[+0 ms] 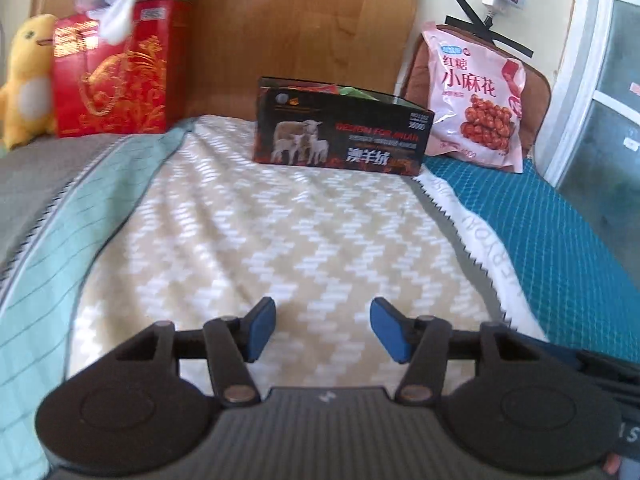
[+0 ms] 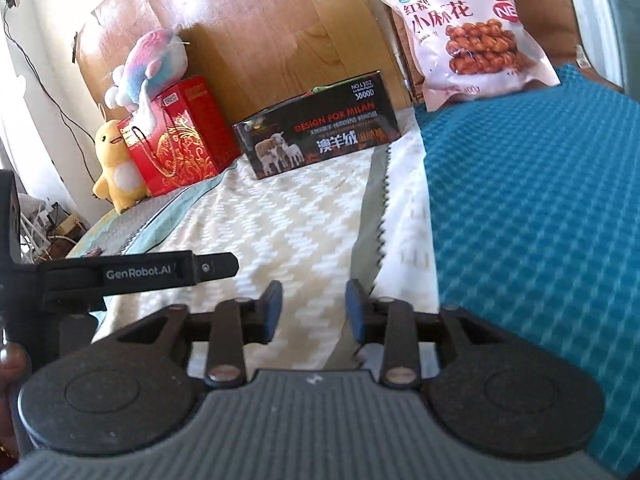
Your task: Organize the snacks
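Across the bed's zigzag blanket (image 1: 256,216), our left gripper (image 1: 323,326) and right gripper (image 2: 314,307) hang released, empty; we should approach the pink snack bag (image 2: 472,32) right of the black box (image 2: 320,132) squarely.

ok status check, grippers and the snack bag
Left gripper open, empty. Right gripper open, empty. Pink snack bag leans upright at the bed's far end, right of the black box, untouched. Nothing on the blanket between.
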Motion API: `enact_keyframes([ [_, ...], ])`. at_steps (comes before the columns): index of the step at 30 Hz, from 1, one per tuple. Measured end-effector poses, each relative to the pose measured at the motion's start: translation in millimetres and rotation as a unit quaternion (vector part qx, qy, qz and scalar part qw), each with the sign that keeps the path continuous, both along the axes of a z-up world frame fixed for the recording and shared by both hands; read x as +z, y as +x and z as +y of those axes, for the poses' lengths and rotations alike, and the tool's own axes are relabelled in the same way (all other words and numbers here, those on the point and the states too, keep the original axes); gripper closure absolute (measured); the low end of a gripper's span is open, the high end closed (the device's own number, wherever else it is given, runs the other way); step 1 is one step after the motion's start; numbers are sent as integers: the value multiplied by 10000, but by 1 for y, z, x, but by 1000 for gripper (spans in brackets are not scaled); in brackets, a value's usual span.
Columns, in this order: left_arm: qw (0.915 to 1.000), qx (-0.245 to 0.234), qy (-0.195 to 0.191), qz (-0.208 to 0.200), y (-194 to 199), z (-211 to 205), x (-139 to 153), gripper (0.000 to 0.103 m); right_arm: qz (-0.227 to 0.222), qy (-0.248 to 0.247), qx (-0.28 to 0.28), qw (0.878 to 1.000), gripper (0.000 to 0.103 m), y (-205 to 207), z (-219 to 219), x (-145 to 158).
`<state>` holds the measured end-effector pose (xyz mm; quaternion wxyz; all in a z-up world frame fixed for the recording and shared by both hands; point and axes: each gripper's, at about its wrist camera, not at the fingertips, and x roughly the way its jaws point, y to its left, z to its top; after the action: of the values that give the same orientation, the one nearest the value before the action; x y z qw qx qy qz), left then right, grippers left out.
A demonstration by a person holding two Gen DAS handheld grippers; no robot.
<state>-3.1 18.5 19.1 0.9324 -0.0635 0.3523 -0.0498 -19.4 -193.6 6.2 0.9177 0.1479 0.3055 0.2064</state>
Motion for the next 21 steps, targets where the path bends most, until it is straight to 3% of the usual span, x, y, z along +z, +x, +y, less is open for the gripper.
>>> enact_keyframes([
  [5, 9997, 144, 195, -27, -25, -1, -1, 45, -55, 74, -59, 9999, 55, -23, 8, -3],
  [14, 9991, 229, 368, -5, -44, -7, 1, 39, -159, -217, -123, 9996, 52, -45, 17, -1],
  [18, 9990, 241, 368, 23, -48, -9, -1, 18, -230, -268, -269, 9990, 41, -50, 16, -2],
  [21, 9984, 292, 476, 9, -50, -9, -4, 16, -138, -149, -268, 9994, 38, -50, 13, -3],
])
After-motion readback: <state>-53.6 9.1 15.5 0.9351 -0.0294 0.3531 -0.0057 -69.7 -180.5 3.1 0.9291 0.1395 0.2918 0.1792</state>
